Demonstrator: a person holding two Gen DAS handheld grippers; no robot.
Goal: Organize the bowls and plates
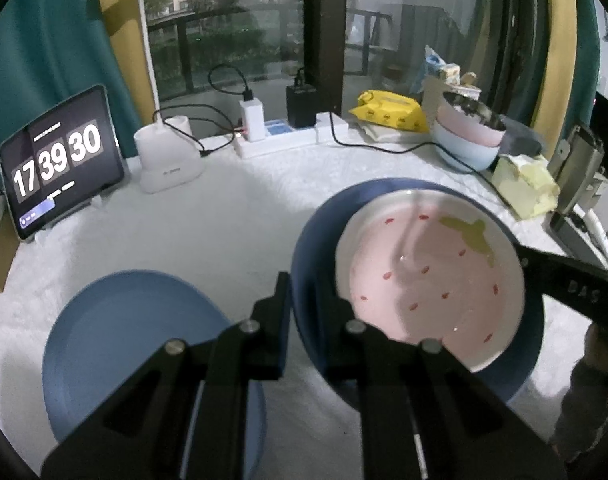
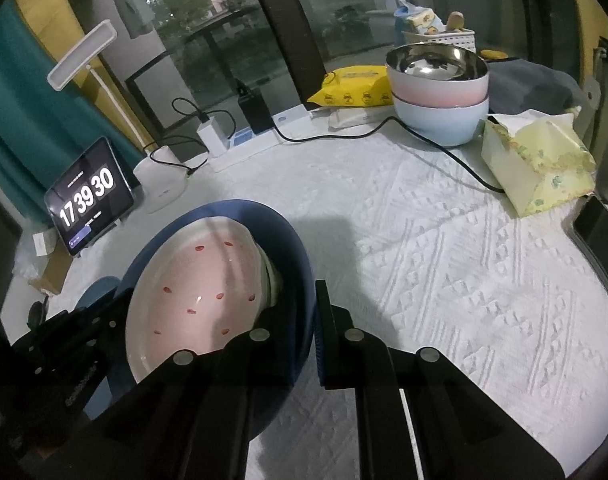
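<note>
The tablet [image 1: 62, 160], sitting far ahead and to the left of the left gripper [image 1: 304, 300], is showing 17 39 30 in big white digits; the smaller lines on its screen are too fine to read. Raised letters are showing on the black arm of the right gripper [image 2: 310, 312] where it is crossing the left wrist view, something like "DAS", but I cannot tell for sure. The yellow pack [image 2: 354, 86] far ahead is carrying small dark marks that are not legible.

Both grippers are pinching the dark blue plate [image 1: 318, 240], jaws closed down to the thickness of its rim: the left one is gripping the near left rim, the right one the opposite rim. The plate is tilting up off the white tablecloth [image 2: 464, 260]. A pink strawberry plate [image 1: 428, 276] with red seed marks and a green leaf is lying inside it; in the right wrist view more rims are peeking out beneath the pink one, their number hard to make out.

One light blue plate [image 1: 136, 344] is lying flat just left of the left gripper, its near edge hidden by the fingers. Two stacked bowls [image 2: 440, 92], pink on pale blue with a shiny metal inside, are standing well ahead of the right gripper, beside a yellow tissue pack [image 2: 540, 160]. A white lamp [image 1: 168, 152] is standing beside the tablet, its head partly cut off.
</note>
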